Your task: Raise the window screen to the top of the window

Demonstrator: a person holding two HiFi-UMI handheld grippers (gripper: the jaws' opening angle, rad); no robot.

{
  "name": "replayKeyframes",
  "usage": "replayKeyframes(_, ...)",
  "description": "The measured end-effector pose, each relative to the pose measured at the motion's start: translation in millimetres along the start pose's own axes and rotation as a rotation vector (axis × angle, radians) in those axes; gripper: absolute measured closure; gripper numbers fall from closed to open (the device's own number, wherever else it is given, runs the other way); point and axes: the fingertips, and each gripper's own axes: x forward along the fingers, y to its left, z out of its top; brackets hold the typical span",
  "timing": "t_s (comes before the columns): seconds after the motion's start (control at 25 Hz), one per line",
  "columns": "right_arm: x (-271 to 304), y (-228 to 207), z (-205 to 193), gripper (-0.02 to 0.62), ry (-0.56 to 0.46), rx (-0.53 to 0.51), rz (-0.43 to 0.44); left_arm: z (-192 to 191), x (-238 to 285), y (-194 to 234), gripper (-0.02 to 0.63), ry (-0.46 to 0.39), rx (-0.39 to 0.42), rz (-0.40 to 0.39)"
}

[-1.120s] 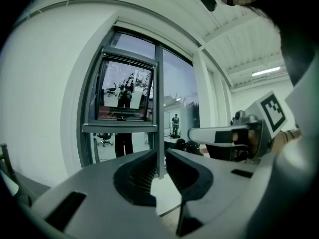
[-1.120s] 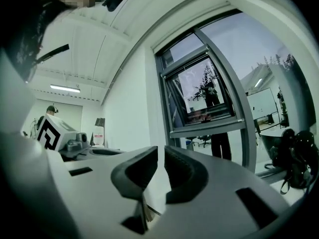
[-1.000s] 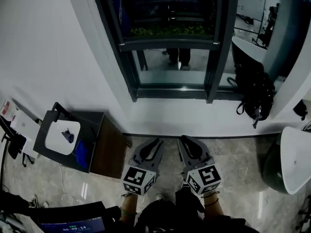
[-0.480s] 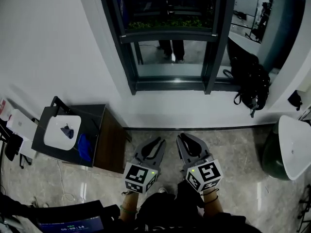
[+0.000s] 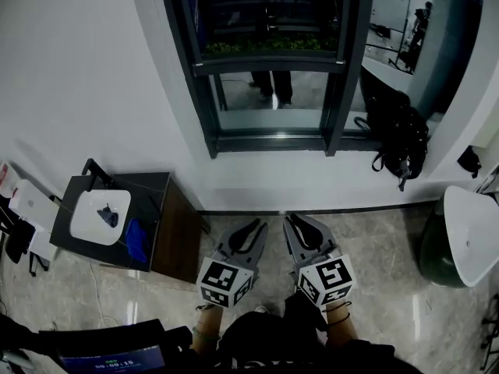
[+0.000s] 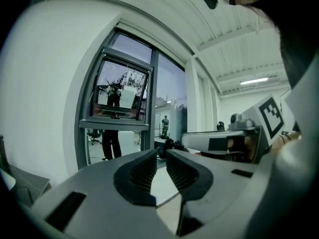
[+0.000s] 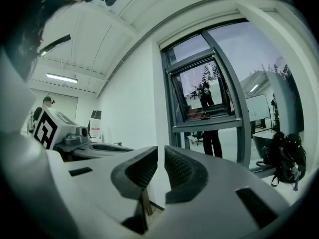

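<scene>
Left tool and right tool hang closed, empty, well short of the dark-framed window; gripping its crossbar would need opened jaws.

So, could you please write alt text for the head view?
The left gripper and right gripper, tongs nearly closed and empty, point at a dark-framed window in a white wall. A dark cabinet stands at left, a black backpack at right.
</scene>
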Motion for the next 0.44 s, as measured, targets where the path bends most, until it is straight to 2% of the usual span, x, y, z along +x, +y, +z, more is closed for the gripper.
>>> replayKeyframes(0.44,1.4,4.1,-1.1,0.551,0.007,-0.019,-0.004,-3.4,-2.2,-1.1,0.549,0.019,0.031,-0.018)
